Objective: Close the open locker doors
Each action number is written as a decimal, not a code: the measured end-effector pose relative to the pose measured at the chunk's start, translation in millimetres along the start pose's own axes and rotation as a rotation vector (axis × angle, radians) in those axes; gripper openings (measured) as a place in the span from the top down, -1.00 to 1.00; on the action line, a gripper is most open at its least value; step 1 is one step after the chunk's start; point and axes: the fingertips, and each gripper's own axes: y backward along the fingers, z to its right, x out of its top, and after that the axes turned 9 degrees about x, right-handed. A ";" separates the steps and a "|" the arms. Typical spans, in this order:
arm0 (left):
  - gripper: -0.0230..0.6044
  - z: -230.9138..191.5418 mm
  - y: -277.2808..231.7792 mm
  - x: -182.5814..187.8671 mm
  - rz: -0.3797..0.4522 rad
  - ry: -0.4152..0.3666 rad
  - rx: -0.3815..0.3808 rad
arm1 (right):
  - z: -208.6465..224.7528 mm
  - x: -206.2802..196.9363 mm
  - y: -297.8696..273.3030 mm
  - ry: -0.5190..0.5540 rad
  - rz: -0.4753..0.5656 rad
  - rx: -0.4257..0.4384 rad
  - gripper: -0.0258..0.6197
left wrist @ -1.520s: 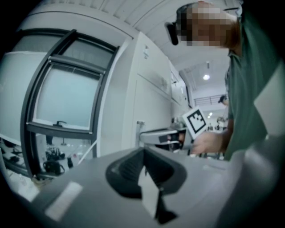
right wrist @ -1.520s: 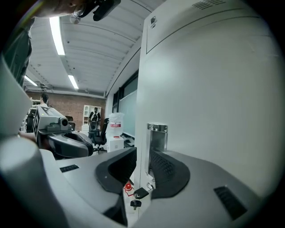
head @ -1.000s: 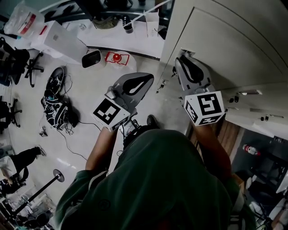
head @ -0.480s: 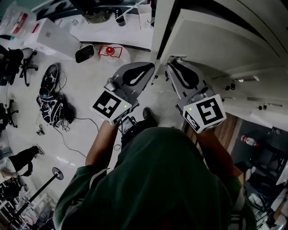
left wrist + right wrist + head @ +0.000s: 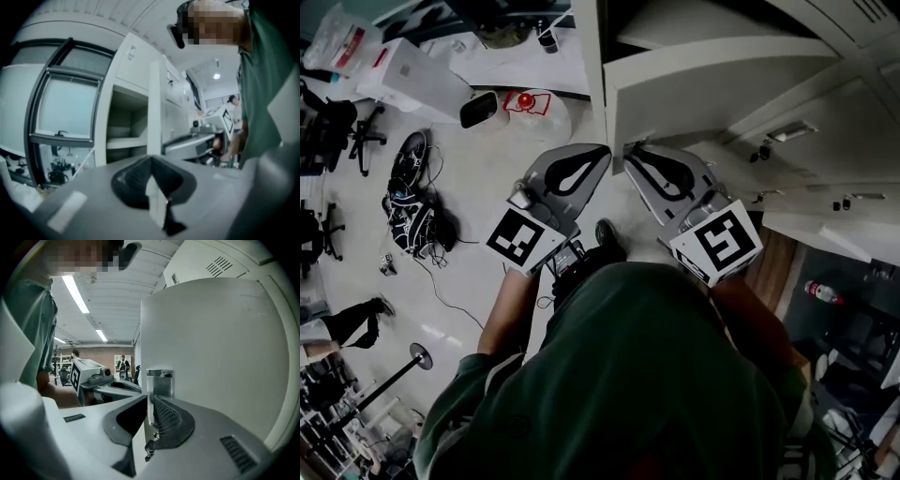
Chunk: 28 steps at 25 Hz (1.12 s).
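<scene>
L gripper (image 5: 151,164): jaws pressed together, empty; open locker compartment (image 5: 124,131) ahead-left of its tips. R gripper (image 5: 150,401) pinches locker door (image 5: 211,357) edge, latch plate (image 5: 160,380) just beyond tips. Step looks like swinging door shut. Next, prob.: push fwd till door seats, then let go.

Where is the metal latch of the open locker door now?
In the right gripper view, the metal latch sits on the left edge of the locker door, just above the right gripper, whose jaws are shut on that edge.
</scene>
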 end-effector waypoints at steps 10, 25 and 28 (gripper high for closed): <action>0.91 81.6 15.7 0.8 -0.060 -0.022 0.000 | -34.1 -13.4 65.5 0.004 -0.001 0.058 0.80; 0.92 194.3 -6.1 -4.9 -0.093 -0.051 -0.006 | -49.2 -40.2 173.6 -0.013 0.051 -0.003 0.90; 0.92 209.9 -11.9 -3.9 -0.072 -0.049 -0.017 | -52.4 -48.5 187.0 -0.014 0.051 -0.010 0.90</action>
